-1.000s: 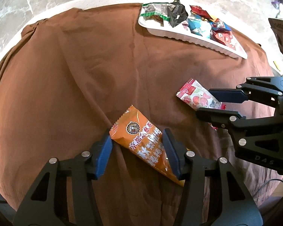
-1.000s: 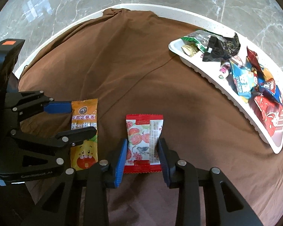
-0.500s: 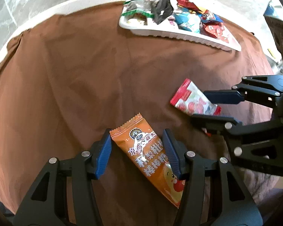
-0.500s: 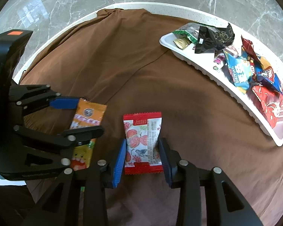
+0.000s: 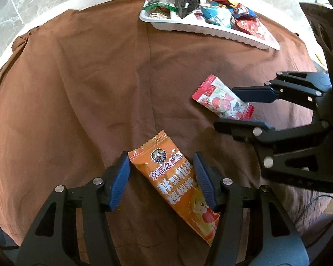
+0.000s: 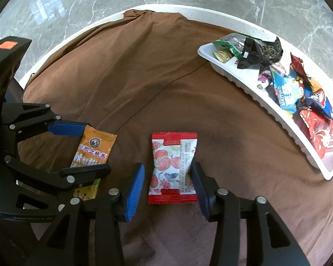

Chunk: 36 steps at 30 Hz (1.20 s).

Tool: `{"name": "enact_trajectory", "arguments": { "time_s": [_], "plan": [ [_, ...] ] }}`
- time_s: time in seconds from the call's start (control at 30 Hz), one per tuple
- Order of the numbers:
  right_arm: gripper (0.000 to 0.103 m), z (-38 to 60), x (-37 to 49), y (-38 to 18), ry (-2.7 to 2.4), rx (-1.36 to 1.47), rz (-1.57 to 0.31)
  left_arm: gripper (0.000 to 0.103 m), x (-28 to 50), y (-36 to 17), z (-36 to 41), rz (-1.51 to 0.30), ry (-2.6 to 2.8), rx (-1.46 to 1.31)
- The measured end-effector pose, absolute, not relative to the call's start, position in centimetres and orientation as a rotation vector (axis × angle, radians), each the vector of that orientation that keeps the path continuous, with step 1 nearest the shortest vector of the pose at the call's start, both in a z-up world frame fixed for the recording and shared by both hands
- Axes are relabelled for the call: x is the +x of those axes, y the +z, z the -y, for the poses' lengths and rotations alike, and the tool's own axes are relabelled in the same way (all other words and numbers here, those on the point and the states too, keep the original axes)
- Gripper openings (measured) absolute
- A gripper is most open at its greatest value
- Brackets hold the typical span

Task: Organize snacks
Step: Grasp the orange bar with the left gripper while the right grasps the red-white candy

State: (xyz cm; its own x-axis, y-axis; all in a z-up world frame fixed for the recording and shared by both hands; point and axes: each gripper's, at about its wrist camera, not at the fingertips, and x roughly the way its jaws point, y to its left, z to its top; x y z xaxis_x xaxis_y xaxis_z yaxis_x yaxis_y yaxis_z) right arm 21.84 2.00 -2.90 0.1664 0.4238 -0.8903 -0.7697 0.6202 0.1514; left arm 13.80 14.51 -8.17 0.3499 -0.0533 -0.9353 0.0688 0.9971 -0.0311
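Both sets of tongs have pulled back a touch over the last second, and the orange packet now shows more of its printed face than it did, lying flatter between the blue pads! The left tongs (image 5: 161, 177) stand spread wide around the orange snack packet (image 5: 177, 181), right pad touching or just beside it, left pad just clear, nothing squeezed. Over at three o'clock in the left view, the right tongs (image 6: 166, 181) straddle the red-and-white snack packet (image 6: 173, 166), also released, the right pad at its edge, a sliver of brown tablecloth (image 6: 133, 77) showing on the left. Both packets lie flat on the cloth-covered bench. So we're at the double grasp, by my reading: each pair lined up, neither clamped. Next call is to close on both wrappers, lift, and carry them toward the white tray (image 6: 239, 81) at one o'clock, already heaped with wrapped snacks. Thin, slippery film, so a firm pinch mid-packet looks wise.
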Motion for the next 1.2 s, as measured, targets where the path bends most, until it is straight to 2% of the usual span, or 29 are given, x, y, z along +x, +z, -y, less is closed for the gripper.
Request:
{"name": "enact_trajectory", "arguments": {
  "time_s": [0.13, 0.23, 0.27, 0.37, 0.47, 0.73, 0.8, 0.83, 1.2],
  "plan": [
    [0.036, -1.7, 22.3, -3.0, 0.886, -0.348, -1.111, 0.053, 13.7, -8.2, -14.3, -1.205, -0.088, 0.020],
    [0.036, -1.1, 22.6, -3.0, 0.893, -0.297, -1.127, 0.043, 13.7, -8.0, -14.6, -1.199, -0.103, -0.007],
    [0.036, -0.9, 22.8, -3.0, 0.894, -0.280, -1.135, 0.036, 13.6, -7.9, -14.7, -1.193, -0.106, -0.013],
    [0.036, -0.1, 23.2, -3.1, 0.892, -0.229, -1.152, 0.031, 13.9, -7.7, -14.7, -1.185, -0.113, -0.024],
    [0.036, 0.3, 23.6, -3.2, 0.888, -0.191, -1.160, 0.029, 14.0, -7.6, -14.5, -1.182, -0.133, -0.034],
    [0.036, 0.5, 23.4, -3.3, 0.883, -0.172, -1.165, 0.031, 14.2, -7.7, -14.6, -1.224, -0.146, -0.052],
    [0.036, 0.6, 23.3, -3.2, 0.883, -0.172, -1.163, 0.040, 14.0, -7.5, -14.5, -1.231, -0.123, -0.008],
    [0.036, 0.7, 23.3, -3.3, 0.882, -0.168, -1.163, 0.049, 13.7, -7.4, -14.5, -1.231, -0.123, 0.009],
    [0.036, 0.9, 22.7, -3.2, 0.888, -0.168, -1.153, 0.050, 11.4, -7.0, -13.7, -1.289, -0.116, 0.031]
  ]
}}
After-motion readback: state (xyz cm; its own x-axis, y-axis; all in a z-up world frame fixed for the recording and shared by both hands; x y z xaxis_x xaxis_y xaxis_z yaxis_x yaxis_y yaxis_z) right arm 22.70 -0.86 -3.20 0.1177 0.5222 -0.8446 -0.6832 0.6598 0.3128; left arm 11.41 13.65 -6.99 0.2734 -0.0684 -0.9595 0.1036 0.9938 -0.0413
